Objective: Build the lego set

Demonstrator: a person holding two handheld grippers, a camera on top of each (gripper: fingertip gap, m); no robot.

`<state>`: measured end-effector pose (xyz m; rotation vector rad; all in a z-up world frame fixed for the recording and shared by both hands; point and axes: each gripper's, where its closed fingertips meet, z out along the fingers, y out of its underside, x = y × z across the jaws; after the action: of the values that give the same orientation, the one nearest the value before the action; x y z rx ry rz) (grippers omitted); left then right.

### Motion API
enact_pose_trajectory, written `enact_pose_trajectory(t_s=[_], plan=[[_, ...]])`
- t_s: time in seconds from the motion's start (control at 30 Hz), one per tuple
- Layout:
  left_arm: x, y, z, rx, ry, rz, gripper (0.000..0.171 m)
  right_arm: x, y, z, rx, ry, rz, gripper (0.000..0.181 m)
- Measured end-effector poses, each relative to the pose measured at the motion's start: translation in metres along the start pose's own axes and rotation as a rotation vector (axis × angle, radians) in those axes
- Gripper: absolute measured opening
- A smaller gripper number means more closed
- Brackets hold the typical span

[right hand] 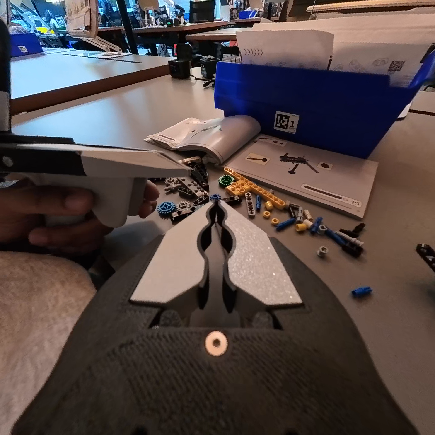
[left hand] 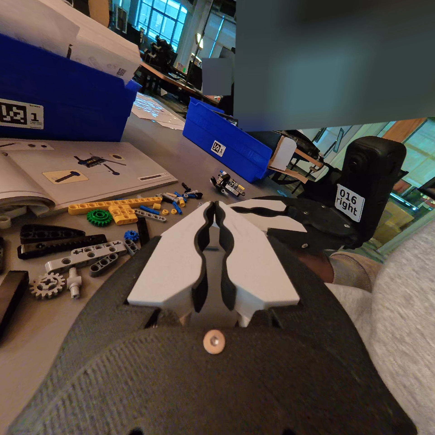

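Observation:
Loose lego parts lie on the grey table: a long yellow beam (left hand: 115,203) (right hand: 254,188), a green gear (left hand: 98,217) (right hand: 226,180), black beams (left hand: 51,237), grey beams (left hand: 89,254), a grey gear (left hand: 47,286), a blue gear (right hand: 166,207), and small blue, yellow and grey pins (left hand: 176,200) (right hand: 317,226). A small partly built assembly (left hand: 227,183) stands beyond the pins. My left gripper (left hand: 214,204) is shut with nothing visible in it, above the table's near side. My right gripper (right hand: 215,204) is shut too, and nothing shows between its fingers. Its tips lie close beside the left's.
An open instruction booklet (left hand: 82,169) (right hand: 306,174) lies behind the parts. A large blue bin (left hand: 66,101) (right hand: 329,106) with papers stands behind it, and a second blue bin (left hand: 226,146) farther right. A lone blue pin (right hand: 361,291) lies apart. A hand (right hand: 70,211) holds the left gripper (right hand: 186,168). Only a small space, under 4 cm, lies between the two pairs of fingers. The green gear (left hand: 98,217) sits 11 cm or so from the ends of my right fingers. It turns up in the right wrist view (right hand: 227,178) as well.

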<state>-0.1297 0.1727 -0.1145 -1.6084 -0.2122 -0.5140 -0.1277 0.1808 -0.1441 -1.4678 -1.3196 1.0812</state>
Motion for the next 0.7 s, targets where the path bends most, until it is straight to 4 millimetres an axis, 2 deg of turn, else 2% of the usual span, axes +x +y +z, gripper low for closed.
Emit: enact_pose_trajectory(t_s=[0.17,0.7], plan=[[0.004,0.003,0.001,-0.014,0.01,0.036,0.0,0.0,0.0,0.0,0.003,-0.006,0.007,0.0],[-0.007,-0.004,-0.002,0.02,0.016,-0.104,0.0,0.001,-0.002,0.0,0.019,-0.019,0.019,0.0]])
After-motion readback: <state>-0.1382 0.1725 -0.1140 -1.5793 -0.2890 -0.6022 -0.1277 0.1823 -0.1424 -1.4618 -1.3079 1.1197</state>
